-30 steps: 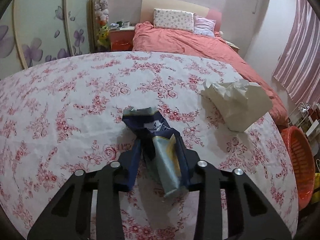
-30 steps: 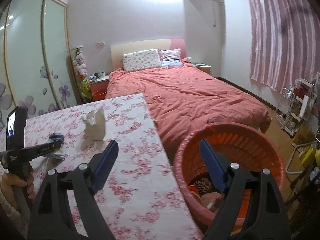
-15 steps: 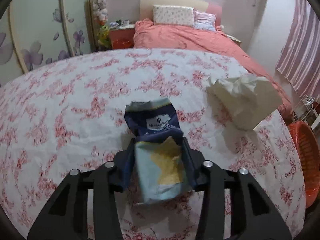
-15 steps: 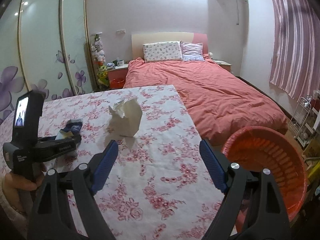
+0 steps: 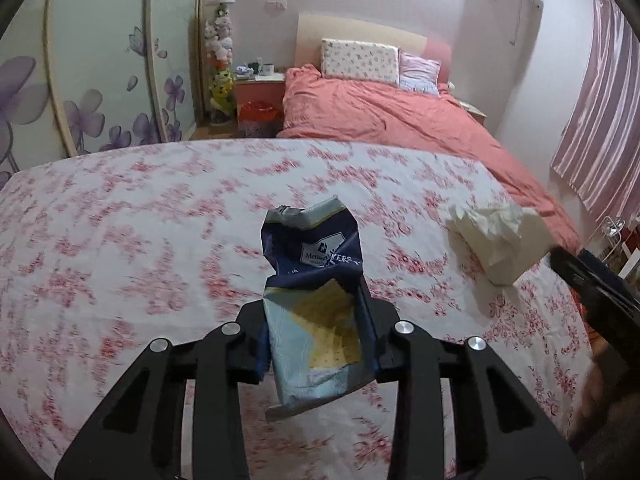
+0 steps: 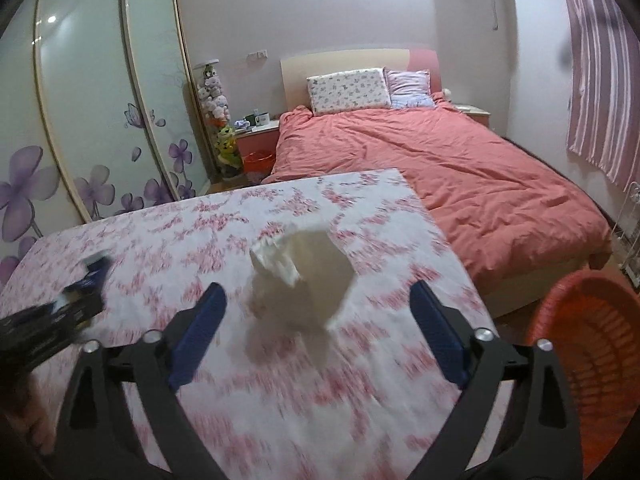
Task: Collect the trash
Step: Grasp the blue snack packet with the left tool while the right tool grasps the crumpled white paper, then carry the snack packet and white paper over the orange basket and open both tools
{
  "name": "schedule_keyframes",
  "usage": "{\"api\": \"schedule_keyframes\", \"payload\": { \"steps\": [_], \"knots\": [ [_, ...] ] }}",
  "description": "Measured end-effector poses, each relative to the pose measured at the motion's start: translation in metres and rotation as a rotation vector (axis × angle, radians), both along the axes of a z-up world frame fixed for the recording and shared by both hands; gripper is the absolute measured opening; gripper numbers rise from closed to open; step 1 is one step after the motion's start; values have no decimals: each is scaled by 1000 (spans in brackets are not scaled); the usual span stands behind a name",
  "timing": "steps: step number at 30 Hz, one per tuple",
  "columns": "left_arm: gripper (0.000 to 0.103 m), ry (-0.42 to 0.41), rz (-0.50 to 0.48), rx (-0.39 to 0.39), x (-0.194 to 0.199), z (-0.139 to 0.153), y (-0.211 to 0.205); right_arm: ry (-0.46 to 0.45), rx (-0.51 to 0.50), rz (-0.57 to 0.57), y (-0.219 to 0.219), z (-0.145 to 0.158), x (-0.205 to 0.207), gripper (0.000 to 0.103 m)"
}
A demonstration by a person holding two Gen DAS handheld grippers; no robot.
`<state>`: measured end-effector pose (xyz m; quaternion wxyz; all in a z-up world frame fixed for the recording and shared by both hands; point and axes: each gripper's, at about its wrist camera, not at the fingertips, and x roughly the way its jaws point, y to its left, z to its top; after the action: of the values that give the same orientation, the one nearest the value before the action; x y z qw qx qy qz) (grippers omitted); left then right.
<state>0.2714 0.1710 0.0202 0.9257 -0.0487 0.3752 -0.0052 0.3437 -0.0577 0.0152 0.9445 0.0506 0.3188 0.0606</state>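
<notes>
- Left gripper [image 5: 316, 332], black two-finger: clamped on a crumpled dark-blue and pale-blue snack wrapper [image 5: 314, 300], held up off the table, top end sticking out past the fingertips.
- Right gripper [image 6: 318, 332], black with blue pads: jaws opening, already spread wide, nothing pressed between them.
- Crumpled white paper bag [image 6: 304, 276] sits on the table just ahead of the right gripper, centred in the gap, pads clear of it on both sides.
- Table with white cloth printed in red flowers [image 6: 280, 408]: bag is near its right edge.
- Round orange plastic basket [image 6: 592, 344] on the floor, right of the table, below its edge.
- Beyond: bed with salmon-pink duvet [image 6: 440, 168], two pillows at the headboard.
</notes>
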Motion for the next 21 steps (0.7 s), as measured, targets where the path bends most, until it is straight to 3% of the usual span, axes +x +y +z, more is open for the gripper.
{"api": "schedule_keyframes", "payload": {
  "steps": [5,6,7,8,10,13,21],
  "knots": [
    [35,-9,-10,-5,1,4,3,62,-69,11,23,-19,36,94],
    [35,-10,-11,-5,2,4,3,87,-82,19,26,-23,42,89],
    [35,-9,-11,-7,3,3,3,115,-76,37,28,-27,47,75],
    [35,-8,-10,-10,4,3,3,139,-73,42,28,-30,50,68],
    [35,-6,-8,-15,5,2,4,162,-60,55,27,-32,51,39],
    [35,-5,-6,-24,6,3,2,147,-48,61,22,-27,39,35],
    [35,-37,-27,-26,-6,19,-15,35,20,35,-11,14,-20,34]
  ]
}}
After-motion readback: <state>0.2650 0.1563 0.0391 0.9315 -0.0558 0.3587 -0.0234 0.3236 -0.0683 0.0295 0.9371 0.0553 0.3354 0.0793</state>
